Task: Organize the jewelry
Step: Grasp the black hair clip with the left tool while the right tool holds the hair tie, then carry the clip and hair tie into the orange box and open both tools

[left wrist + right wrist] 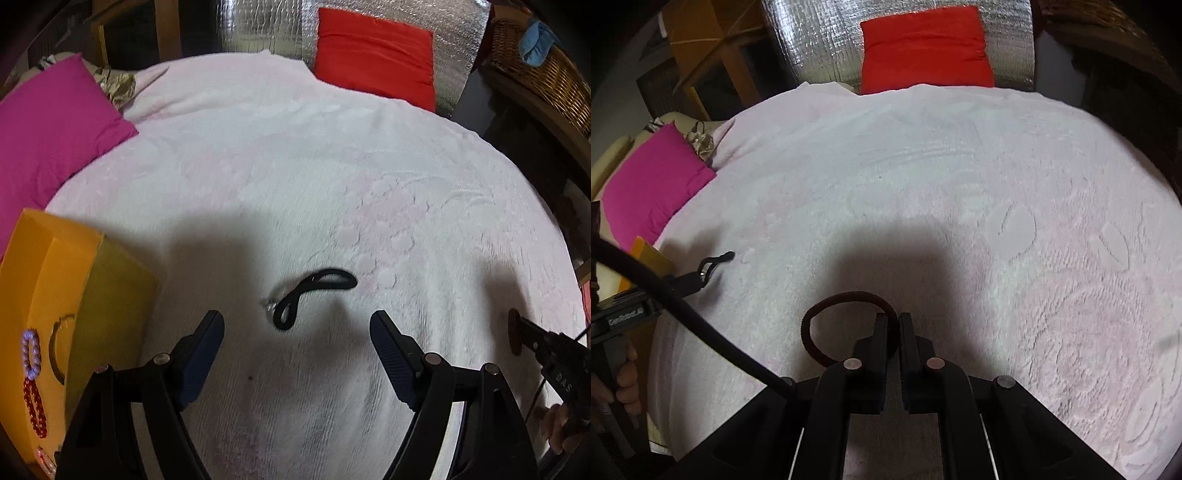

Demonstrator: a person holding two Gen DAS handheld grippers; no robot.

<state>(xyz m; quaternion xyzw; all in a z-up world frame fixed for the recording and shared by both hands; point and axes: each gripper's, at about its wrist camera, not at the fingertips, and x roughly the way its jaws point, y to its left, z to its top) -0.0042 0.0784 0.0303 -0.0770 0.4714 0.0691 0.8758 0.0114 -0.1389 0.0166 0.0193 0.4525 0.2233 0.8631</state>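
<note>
A black band [314,293] lies twisted on the white blanket [295,166], just ahead of my open left gripper [297,325]. A small silver piece [269,304] lies beside it. My right gripper [893,321] is shut on a dark brown band [827,314], held just above the blanket. In the left wrist view the right gripper [517,332] shows at the right edge with that band. An orange box [55,295] at the left holds a purple bead bracelet [31,352], a red bead bracelet [35,410] and a thin bangle [55,350].
A magenta cushion [55,140] lies at the far left and a red cushion [373,55] at the back. A wicker basket [546,85] stands at the right. The black band [713,264] and left gripper show at the left of the right wrist view.
</note>
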